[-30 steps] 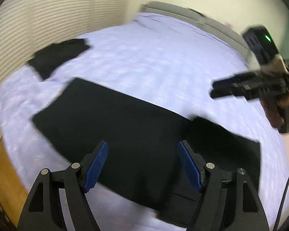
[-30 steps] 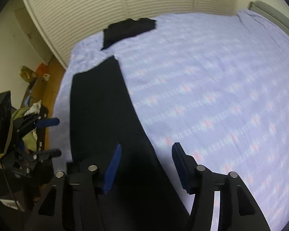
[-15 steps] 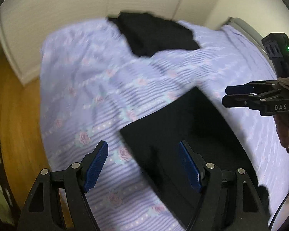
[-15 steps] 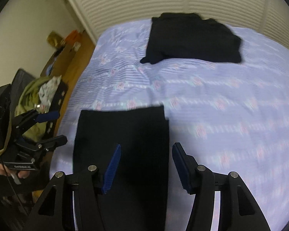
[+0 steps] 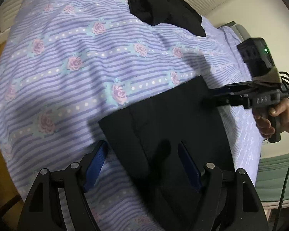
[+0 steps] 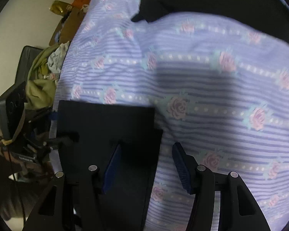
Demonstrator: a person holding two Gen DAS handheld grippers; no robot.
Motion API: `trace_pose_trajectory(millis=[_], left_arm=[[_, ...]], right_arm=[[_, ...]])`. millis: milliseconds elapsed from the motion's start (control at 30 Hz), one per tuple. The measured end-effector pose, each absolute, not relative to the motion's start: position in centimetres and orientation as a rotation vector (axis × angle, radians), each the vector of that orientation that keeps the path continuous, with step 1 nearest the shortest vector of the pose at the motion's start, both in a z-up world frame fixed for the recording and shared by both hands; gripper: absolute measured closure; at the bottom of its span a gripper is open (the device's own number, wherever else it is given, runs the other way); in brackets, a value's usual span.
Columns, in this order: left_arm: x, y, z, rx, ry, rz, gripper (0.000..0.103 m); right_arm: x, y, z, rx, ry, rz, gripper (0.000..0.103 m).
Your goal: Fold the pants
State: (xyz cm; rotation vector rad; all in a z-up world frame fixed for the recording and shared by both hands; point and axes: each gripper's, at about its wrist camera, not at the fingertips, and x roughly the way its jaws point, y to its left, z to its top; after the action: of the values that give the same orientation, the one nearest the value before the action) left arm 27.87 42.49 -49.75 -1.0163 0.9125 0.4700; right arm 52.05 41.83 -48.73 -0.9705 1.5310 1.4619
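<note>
A: Bedspread fills both views. Where do the pants lie?

B: The pants lie flat on it near the edge, hem end square to me. A second ago I saw the whole length; now both wrists have swung down over the hem.

A: And the dark bundle beyond?

B: Well apart, untouched.

A: Jaws?

B: Left gripper wide open, straddling one hem corner, holding nothing. Right gripper half open, empty, astride the other. I judge the lengthwise fold starts here.
</note>
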Motion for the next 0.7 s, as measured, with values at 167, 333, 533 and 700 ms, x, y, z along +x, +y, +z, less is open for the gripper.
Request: trace_pose_trajectory(millis=[167, 333, 533, 700], left_arm=[[28.7, 42.1, -49.3, -1.024, 0.884, 0.432, 0.035], [28.5, 42.2, -49.4, -0.977, 0.884, 0.483, 0.083], [27.4, 41.2, -46.6, -0.92, 0.81, 0.459, 0.091], [26.7, 37.7, -40.5, -0.831, 0.7, 0.406, 0.092]], right_arm=[[51.2, 42.9, -50.1, -0.907, 1.639, 1.522, 0.065], [49.8, 42.9, -50.1, -0.94, 1.628, 1.546, 0.082], [48.2, 41.2, -45.4, -0.934, 1.466, 1.605, 0.085], [48.1, 37.5, -39.3, -0.911, 1.343, 1.631, 0.085]])
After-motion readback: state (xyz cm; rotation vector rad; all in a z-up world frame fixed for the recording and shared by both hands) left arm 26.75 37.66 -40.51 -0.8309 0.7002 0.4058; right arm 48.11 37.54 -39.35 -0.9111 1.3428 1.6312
